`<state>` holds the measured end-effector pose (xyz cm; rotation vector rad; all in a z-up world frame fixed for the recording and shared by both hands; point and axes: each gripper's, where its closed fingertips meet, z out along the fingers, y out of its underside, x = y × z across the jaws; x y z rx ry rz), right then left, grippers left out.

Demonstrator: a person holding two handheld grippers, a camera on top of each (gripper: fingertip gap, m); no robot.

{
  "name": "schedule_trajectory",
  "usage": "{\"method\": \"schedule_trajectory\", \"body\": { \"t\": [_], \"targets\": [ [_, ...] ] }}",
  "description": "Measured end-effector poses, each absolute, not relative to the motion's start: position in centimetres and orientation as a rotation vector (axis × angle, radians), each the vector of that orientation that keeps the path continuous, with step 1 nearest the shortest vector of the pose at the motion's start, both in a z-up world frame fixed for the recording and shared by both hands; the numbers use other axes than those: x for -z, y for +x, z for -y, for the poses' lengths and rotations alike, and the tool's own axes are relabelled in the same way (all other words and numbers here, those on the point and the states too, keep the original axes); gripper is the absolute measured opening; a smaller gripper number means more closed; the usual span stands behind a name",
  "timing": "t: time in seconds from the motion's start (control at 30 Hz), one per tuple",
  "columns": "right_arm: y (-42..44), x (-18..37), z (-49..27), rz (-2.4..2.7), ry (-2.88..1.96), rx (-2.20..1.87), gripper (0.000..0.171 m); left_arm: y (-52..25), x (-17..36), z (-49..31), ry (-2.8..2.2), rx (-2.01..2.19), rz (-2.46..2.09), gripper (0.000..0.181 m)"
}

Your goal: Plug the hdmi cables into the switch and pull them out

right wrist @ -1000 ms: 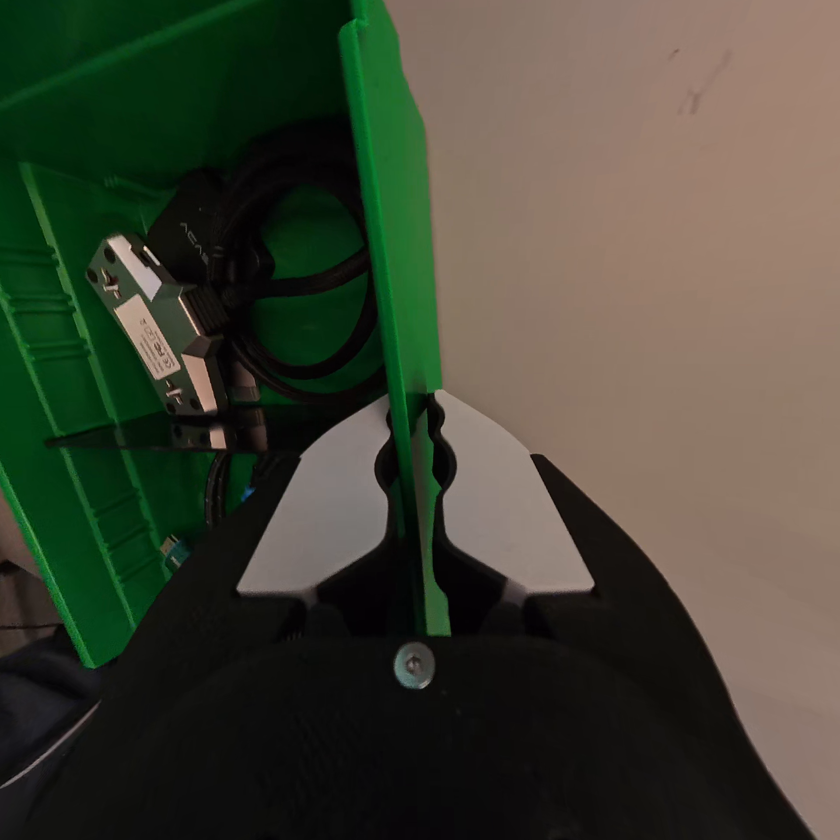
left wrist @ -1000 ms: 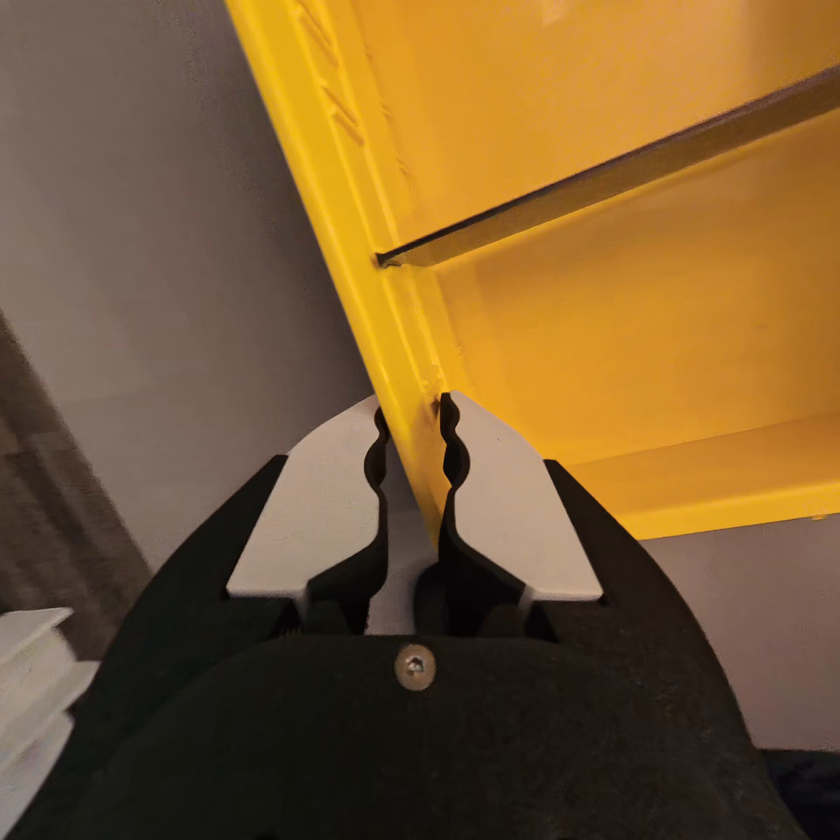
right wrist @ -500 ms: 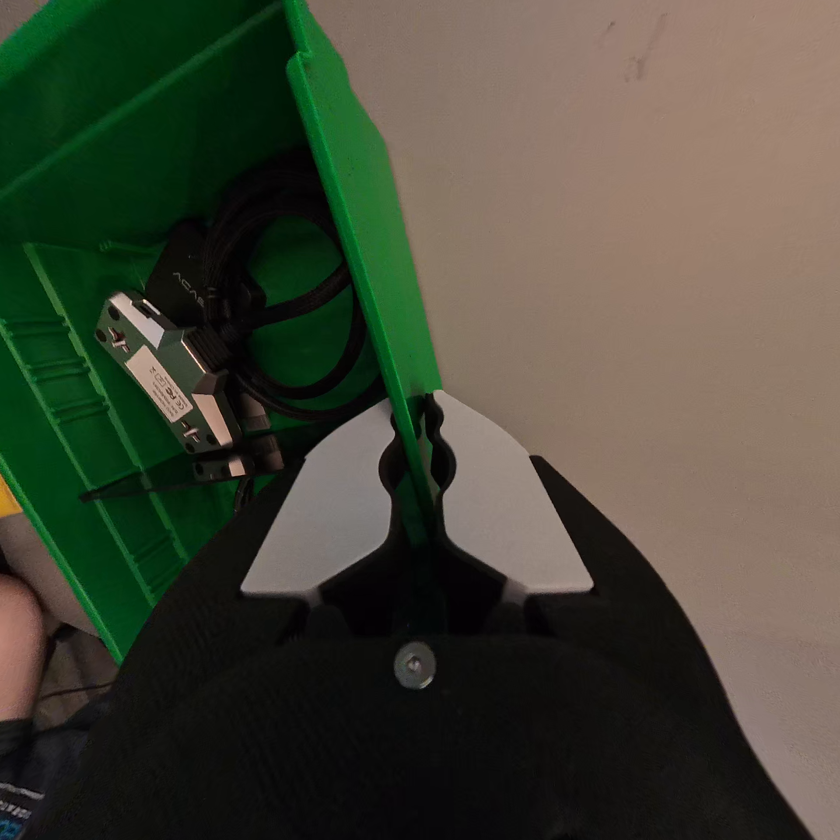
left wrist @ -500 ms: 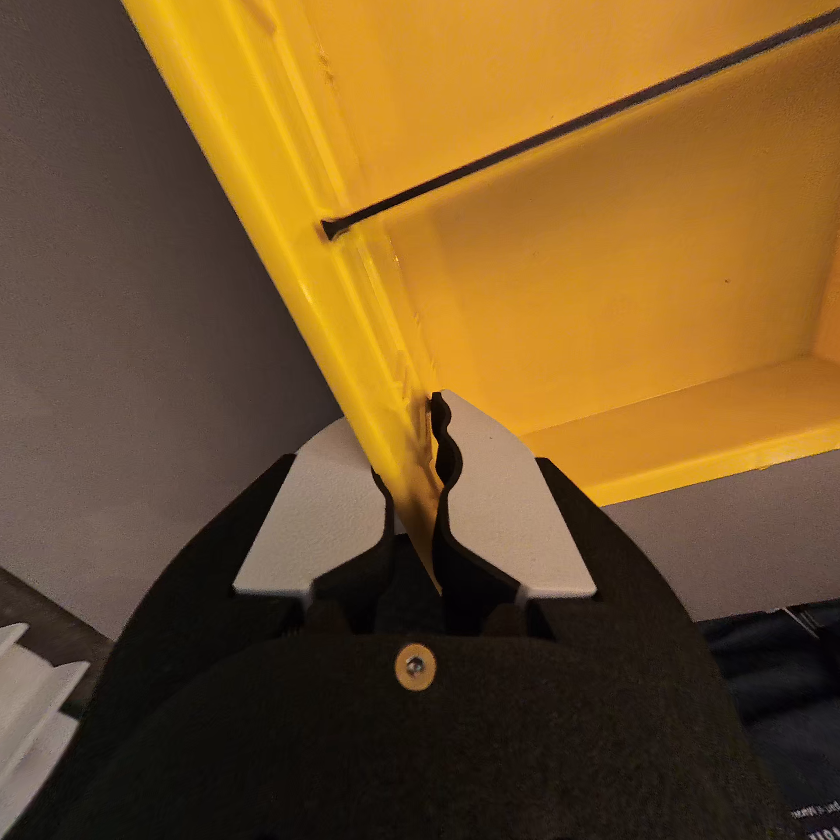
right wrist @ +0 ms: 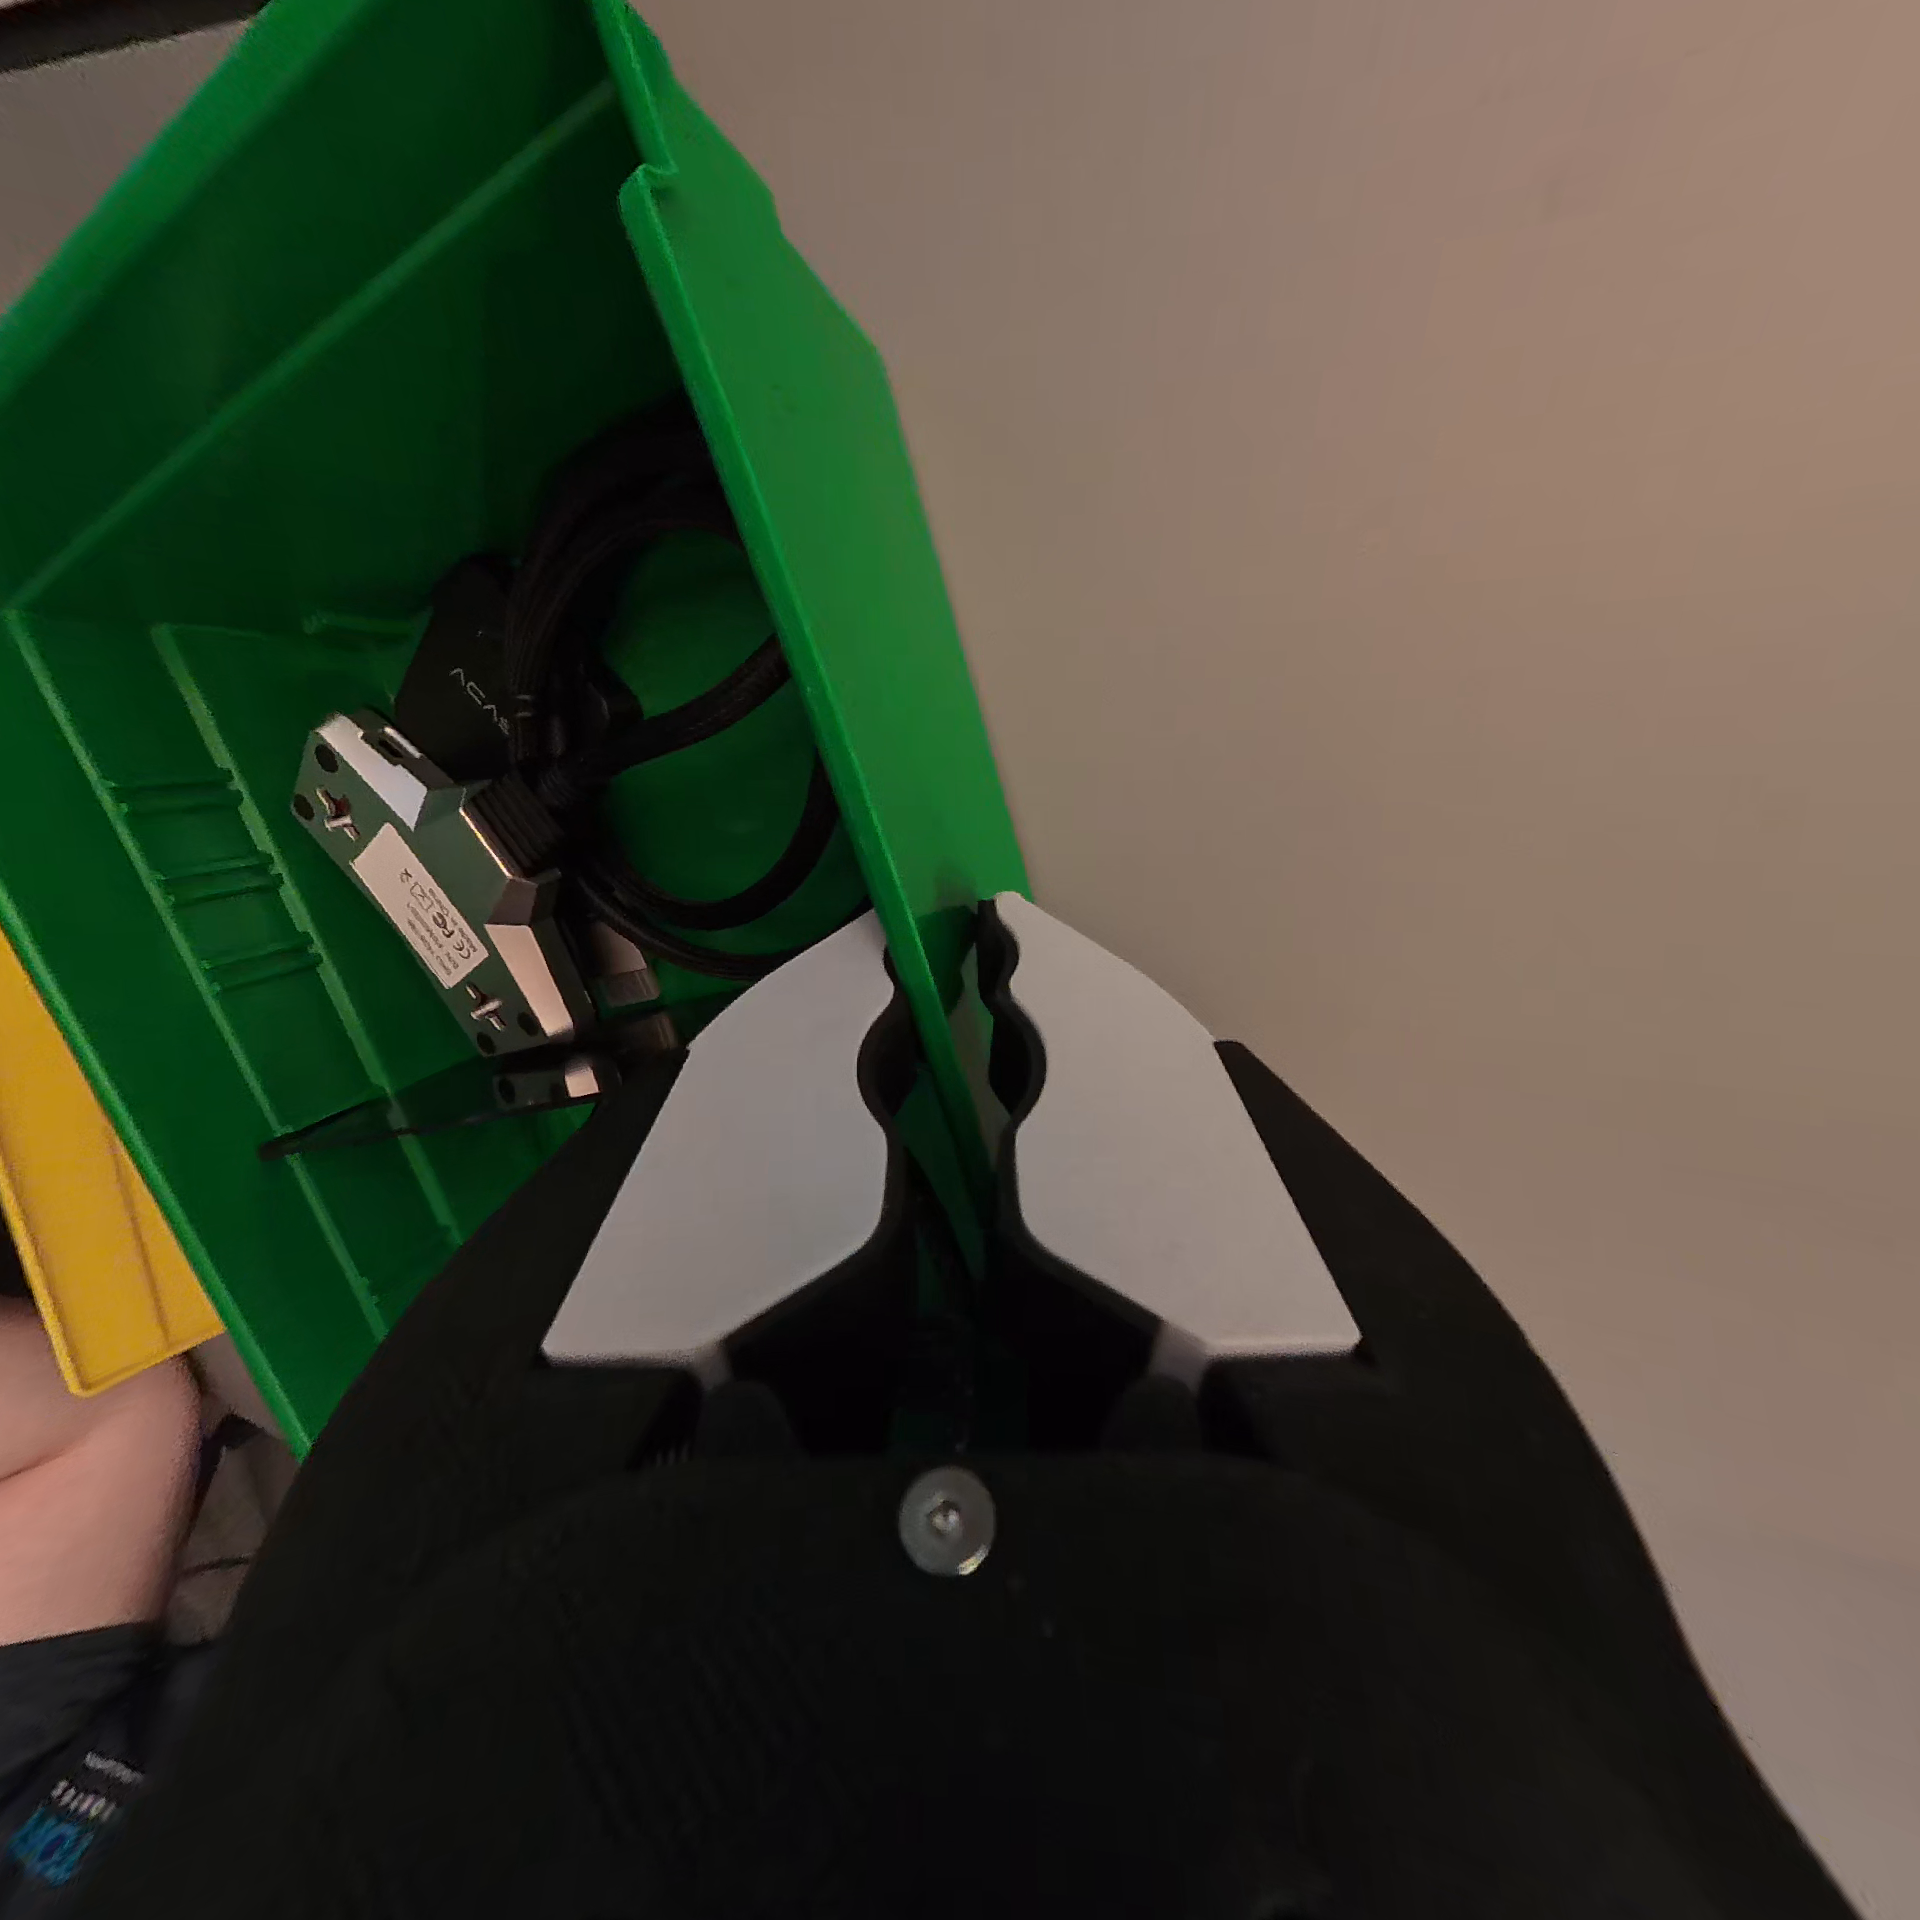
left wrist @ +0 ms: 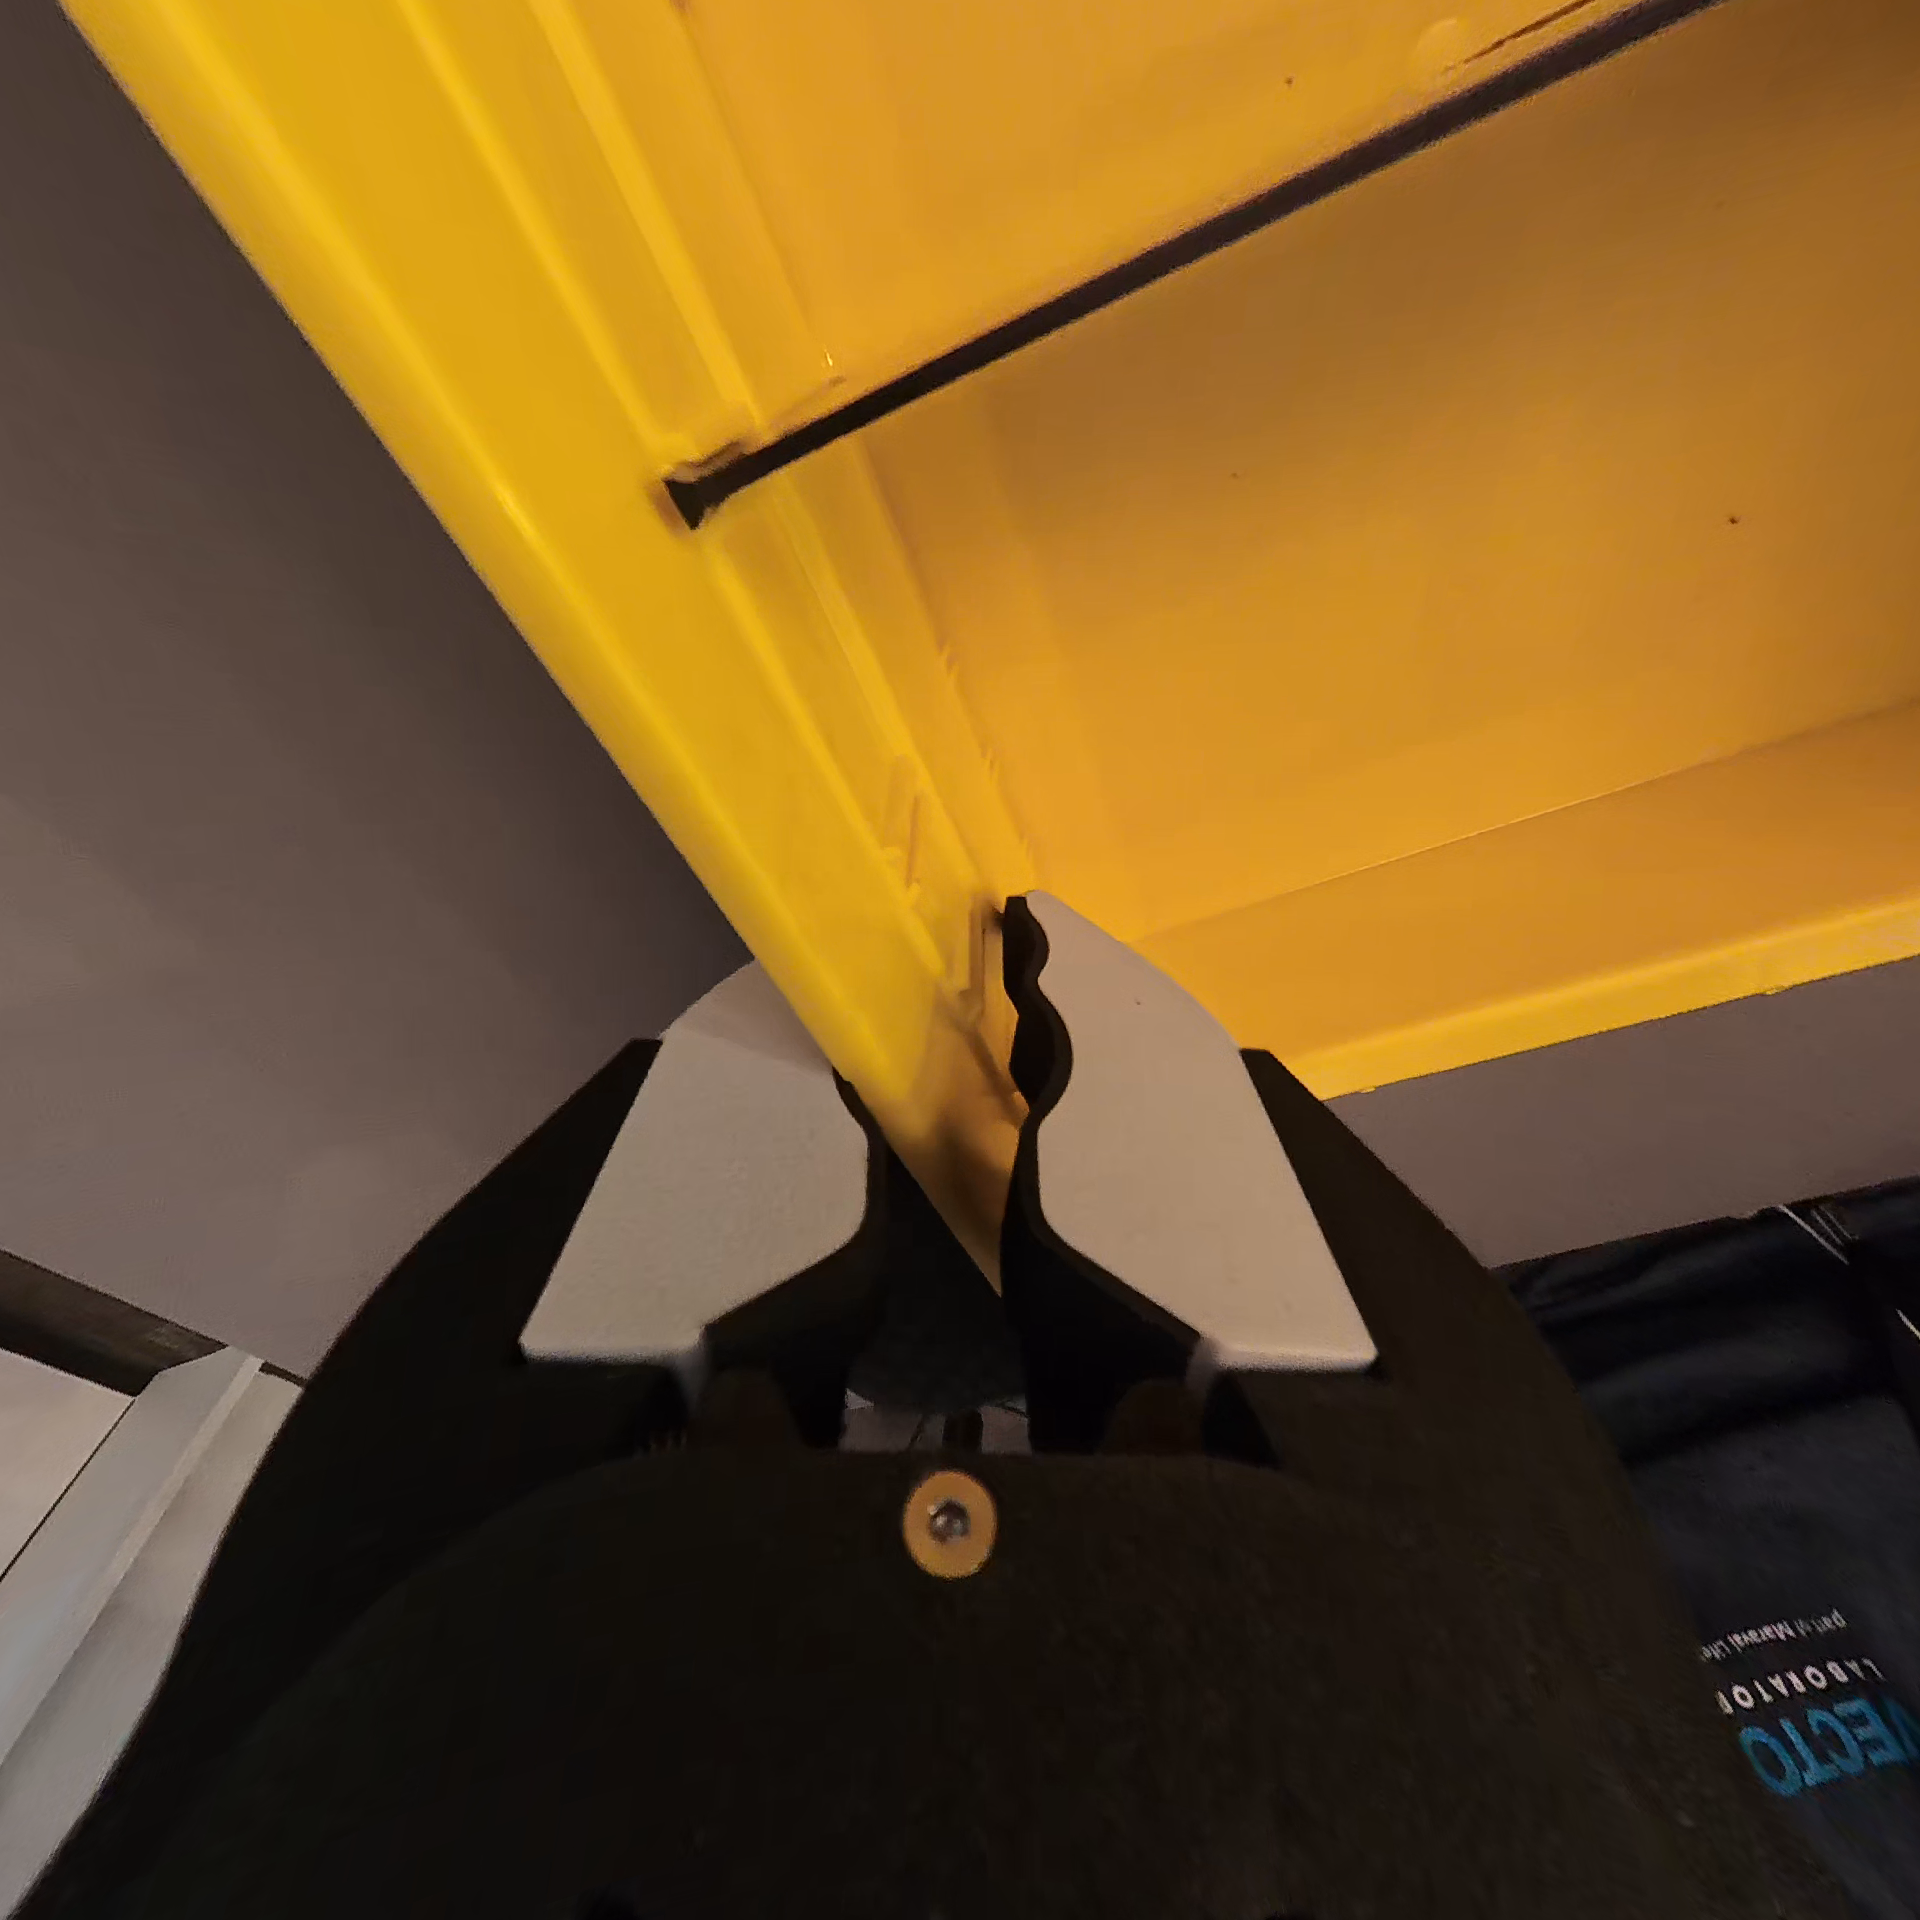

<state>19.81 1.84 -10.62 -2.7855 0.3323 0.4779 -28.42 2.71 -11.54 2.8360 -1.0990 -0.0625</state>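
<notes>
Left wrist view is showing the left gripper (left wrist: 987, 935) clamping its fingers on the side wall of a yellow bin (left wrist: 644, 582), which is tilting against a grey wall (left wrist: 260, 831). Right wrist view is showing the right gripper (right wrist: 940, 920) pinching the side wall of a green bin (right wrist: 769, 499); inside are lying the silver switch (right wrist: 436, 883) and coiled black hdmi cables (right wrist: 665, 727), just beside each other.

Dim, warm indoor light; wide-angle bending at the edges, slight motion blur, faint glare on plastic.
</notes>
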Motion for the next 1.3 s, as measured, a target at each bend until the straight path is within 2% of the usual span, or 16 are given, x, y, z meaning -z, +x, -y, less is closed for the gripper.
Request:
{"method": "schedule_trajectory", "body": {
  "t": [0.2,0.37,0.57,0.77,0.87,1.0,1.17,1.23,1.3],
  "targets": [
    [22.5,10.6,-0.3,-0.537,-2.765,-0.47,0.012,-28.4,11.5,-2.2,2.825,0.09,1.072,0.02],
    [21.8,10.7,0.6,-0.492,-2.848,-0.366,0.008,-27.8,11.4,-0.9,2.789,0.118,1.064,0.023],
    [21.0,10.4,0.7,-0.405,-2.855,-0.559,0.015,-27.6,11.3,-0.6,2.771,0.095,1.057,0.023],
    [21.5,8.2,1.4,-0.344,-2.811,-0.587,0.01,-26.9,8.9,-2.2,2.908,0.091,1.17,0.019],
    [22.0,4.8,1.1,-0.314,-2.693,-0.466,0.004,-26.6,6.2,-3.6,3.069,0.111,1.246,0.017],
    [19.8,-3.5,-0.4,-0.123,-2.331,-0.394,0.003,-26.1,1.0,-6.5,3.37,0.28,1.364,0.018],
    [12.1,-16.0,-0.3,0.308,-1.53,-0.155,0.003,-22.8,-8.0,-9.1,3.83,0.519,1.668,0.018],
    [8.7,-17.9,0.8,0.417,-1.293,0.004,0.009,-21.6,-10.7,-8.5,3.958,0.556,1.796,0.017],
    [5.1,-17.4,1.0,0.509,-1.266,0.05,0.01,-21.0,-12.5,-7.8,4.048,0.653,1.874,0.016]
  ]
}}
